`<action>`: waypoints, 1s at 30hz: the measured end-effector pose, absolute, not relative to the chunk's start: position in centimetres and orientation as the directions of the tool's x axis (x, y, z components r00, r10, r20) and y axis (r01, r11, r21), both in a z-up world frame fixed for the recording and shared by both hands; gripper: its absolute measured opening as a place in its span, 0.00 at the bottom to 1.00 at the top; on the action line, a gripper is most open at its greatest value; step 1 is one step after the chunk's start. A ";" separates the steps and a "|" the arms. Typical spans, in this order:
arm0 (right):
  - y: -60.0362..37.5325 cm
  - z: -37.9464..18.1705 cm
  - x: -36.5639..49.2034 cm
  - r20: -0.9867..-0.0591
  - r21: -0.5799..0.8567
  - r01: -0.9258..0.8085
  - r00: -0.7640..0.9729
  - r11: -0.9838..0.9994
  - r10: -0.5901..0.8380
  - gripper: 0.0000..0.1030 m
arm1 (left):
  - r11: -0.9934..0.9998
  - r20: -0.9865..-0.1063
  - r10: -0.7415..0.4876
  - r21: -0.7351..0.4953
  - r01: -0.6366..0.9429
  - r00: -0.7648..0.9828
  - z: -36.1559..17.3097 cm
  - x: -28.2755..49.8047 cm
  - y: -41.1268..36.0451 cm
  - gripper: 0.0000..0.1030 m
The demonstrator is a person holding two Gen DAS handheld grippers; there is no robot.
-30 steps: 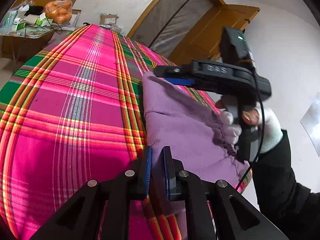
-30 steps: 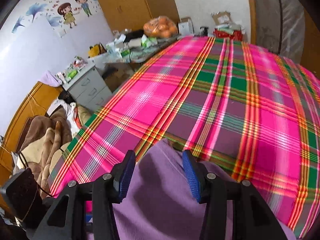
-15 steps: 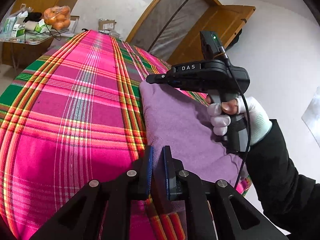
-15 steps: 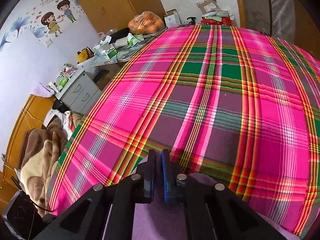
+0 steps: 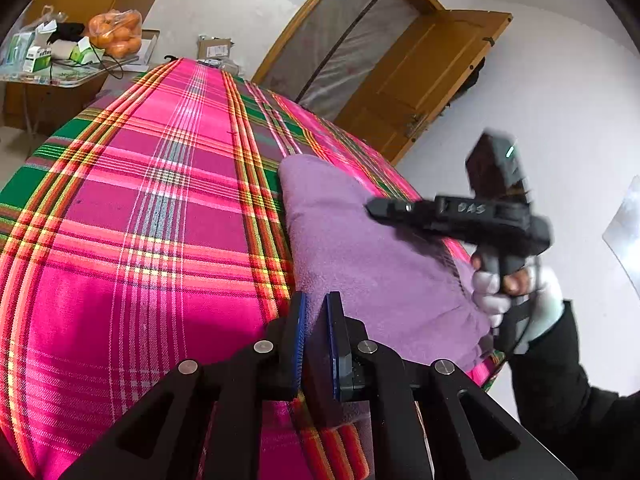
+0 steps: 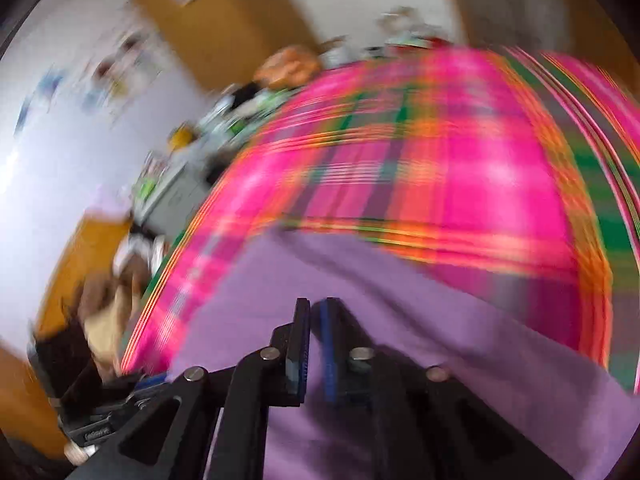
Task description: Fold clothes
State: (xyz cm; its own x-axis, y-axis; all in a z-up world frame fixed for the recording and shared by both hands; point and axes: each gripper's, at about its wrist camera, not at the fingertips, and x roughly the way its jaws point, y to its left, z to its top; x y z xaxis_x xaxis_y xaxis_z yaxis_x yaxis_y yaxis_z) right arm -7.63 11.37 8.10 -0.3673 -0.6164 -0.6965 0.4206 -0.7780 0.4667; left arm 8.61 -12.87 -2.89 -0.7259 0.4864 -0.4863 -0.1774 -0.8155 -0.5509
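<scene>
While the left gripper [image 5: 316, 344] pinches the purple garment [image 5: 360, 256], the right gripper [image 6: 316, 344] hangs shut, empty, above it

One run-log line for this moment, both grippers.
left gripper shut on purple garment | right gripper shut over it, grip unclear | plaid bedspread underneath

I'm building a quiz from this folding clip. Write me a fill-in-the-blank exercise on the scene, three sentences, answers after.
1. The garment lying on the plaid sheet is coloured ____.
2. The clear bag on the side table beyond the bed holds ____.
3. The hand on the right hand-held gripper wears a glove coloured ____.

Missing words: purple; oranges; white
</scene>
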 end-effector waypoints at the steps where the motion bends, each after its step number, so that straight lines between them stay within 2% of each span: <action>1: 12.9 7.9 -7.6 -0.681 0.493 0.384 -0.388 -0.781 -0.621 0.00 | -0.818 -0.490 0.486 -0.548 -0.177 -0.724 -2.9 8.6 -12.8 0.11; 6: 18.3 8.8 -4.7 -0.602 0.545 0.321 -0.493 -0.774 -0.628 0.04 | -0.829 -0.508 0.477 -0.530 -0.175 -0.717 -2.7 8.7 -12.8 0.12; 10: 19.1 10.1 -0.7 -0.510 0.546 0.402 -0.537 -0.735 -0.672 0.12 | -0.849 -0.517 0.446 -0.502 -0.164 -0.731 -2.1 9.2 -12.9 0.12; 12: 18.1 9.7 0.9 -0.494 0.524 0.459 -0.522 -0.718 -0.695 0.12 | -0.860 -0.513 0.427 -0.485 -0.159 -0.744 -1.5 9.5 -13.0 0.11; 13: 17.5 9.5 1.7 -0.488 0.511 0.487 -0.514 -0.708 -0.706 0.13 | -0.862 -0.509 0.422 -0.481 -0.158 -0.751 -1.2 9.6 -13.1 0.10; 18: 15.7 7.5 4.2 -0.573 0.369 0.545 -0.504 -0.753 -0.646 0.11 | -0.866 -0.480 0.410 -0.472 -0.165 -0.776 0.3 10.1 -13.4 0.10; 20: 16.1 7.8 4.7 -0.561 0.357 0.546 -0.524 -0.758 -0.642 0.10 | -0.864 -0.473 0.416 -0.472 -0.175 -0.777 0.6 10.0 -13.4 0.10; 23: 16.9 8.8 5.4 -0.536 0.376 0.527 -0.547 -0.762 -0.643 0.17 | -0.863 -0.477 0.419 -0.472 -0.177 -0.772 0.7 9.9 -13.1 0.10; 24: 17.1 9.1 5.6 -0.528 0.383 0.520 -0.555 -0.763 -0.643 0.26 | -0.863 -0.483 0.421 -0.474 -0.175 -0.768 0.5 9.8 -13.0 0.12; 25: 17.9 9.0 5.4 -0.521 0.432 0.497 -0.545 -0.753 -0.658 0.39 | -0.863 -0.493 0.421 -0.475 -0.170 -0.762 0.3 9.7 -12.8 0.18; 27: 19.0 8.4 4.8 -0.513 0.511 0.448 -0.525 -0.733 -0.679 0.55 | -0.863 -0.508 0.425 -0.477 -0.166 -0.749 -0.3 9.5 -12.4 0.21; 30: 20.2 7.5 3.9 -0.507 0.591 0.378 -0.513 -0.713 -0.693 0.56 | -0.862 -0.514 0.437 -0.474 -0.180 -0.738 -0.6 9.3 -11.6 0.21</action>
